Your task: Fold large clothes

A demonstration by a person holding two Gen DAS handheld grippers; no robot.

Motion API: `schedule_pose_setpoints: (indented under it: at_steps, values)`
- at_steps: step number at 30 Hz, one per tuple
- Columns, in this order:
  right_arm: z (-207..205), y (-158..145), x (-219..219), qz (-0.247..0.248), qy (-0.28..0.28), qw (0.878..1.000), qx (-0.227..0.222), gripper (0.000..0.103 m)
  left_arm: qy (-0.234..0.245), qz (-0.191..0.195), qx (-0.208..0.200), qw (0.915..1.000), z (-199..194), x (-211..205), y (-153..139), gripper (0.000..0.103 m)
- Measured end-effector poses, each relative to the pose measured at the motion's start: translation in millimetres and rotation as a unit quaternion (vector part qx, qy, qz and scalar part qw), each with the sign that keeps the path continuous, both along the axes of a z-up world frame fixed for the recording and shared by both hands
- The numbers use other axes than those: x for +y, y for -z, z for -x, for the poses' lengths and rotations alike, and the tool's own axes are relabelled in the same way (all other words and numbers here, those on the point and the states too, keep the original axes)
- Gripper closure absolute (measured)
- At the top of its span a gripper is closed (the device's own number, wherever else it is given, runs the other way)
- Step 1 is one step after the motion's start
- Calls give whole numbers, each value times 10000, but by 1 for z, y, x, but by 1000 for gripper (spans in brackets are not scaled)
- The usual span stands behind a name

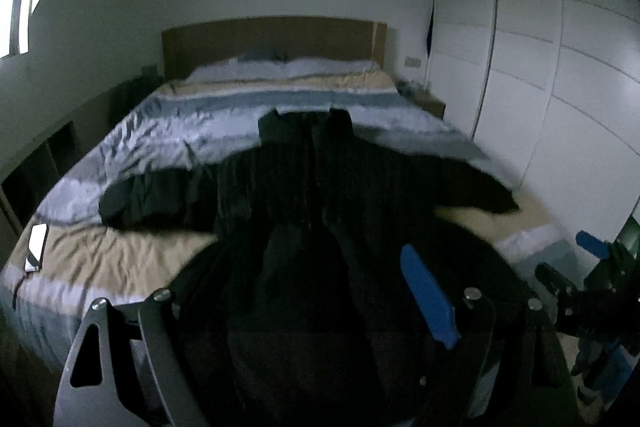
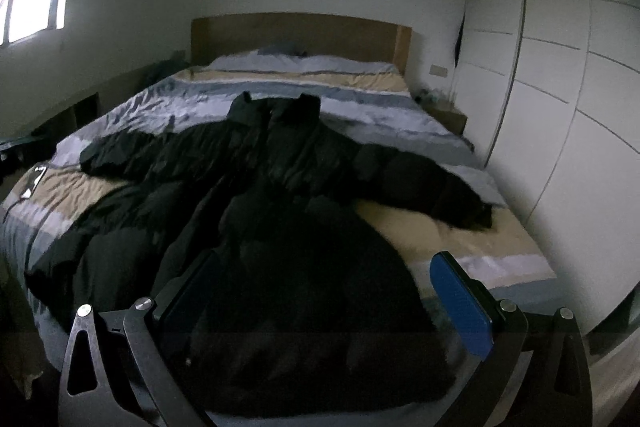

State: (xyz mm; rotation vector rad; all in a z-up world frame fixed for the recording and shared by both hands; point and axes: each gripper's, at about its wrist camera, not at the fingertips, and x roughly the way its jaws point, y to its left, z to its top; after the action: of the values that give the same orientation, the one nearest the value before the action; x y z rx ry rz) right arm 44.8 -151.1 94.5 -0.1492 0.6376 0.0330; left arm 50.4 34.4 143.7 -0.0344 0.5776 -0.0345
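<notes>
A big black puffy coat [image 2: 256, 187] lay spread on the bed [image 2: 460, 235], sleeves out. Both the left gripper [image 1: 304, 307] and right gripper [image 2: 332, 299] were wide open, holding nothing. It looked soft, bulky and slippery; grab a sleeve end or the hem.

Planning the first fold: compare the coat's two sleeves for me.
The left sleeve reaches toward the window side and ends on a grey-blue stripe of the bedspread; the right sleeve reaches toward the wardrobe and ends on a beige stripe. Both are black, puffy and spread out flat from the coat.
</notes>
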Motion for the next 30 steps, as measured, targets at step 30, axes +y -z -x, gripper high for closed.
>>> schedule_pose_setpoints:
  at_steps: [30]
  values:
    - [-216, -21, -133, -961, 1602, 9822, -215, 0, -1030, -365, -23, 9940, -237, 78, -14, 17]
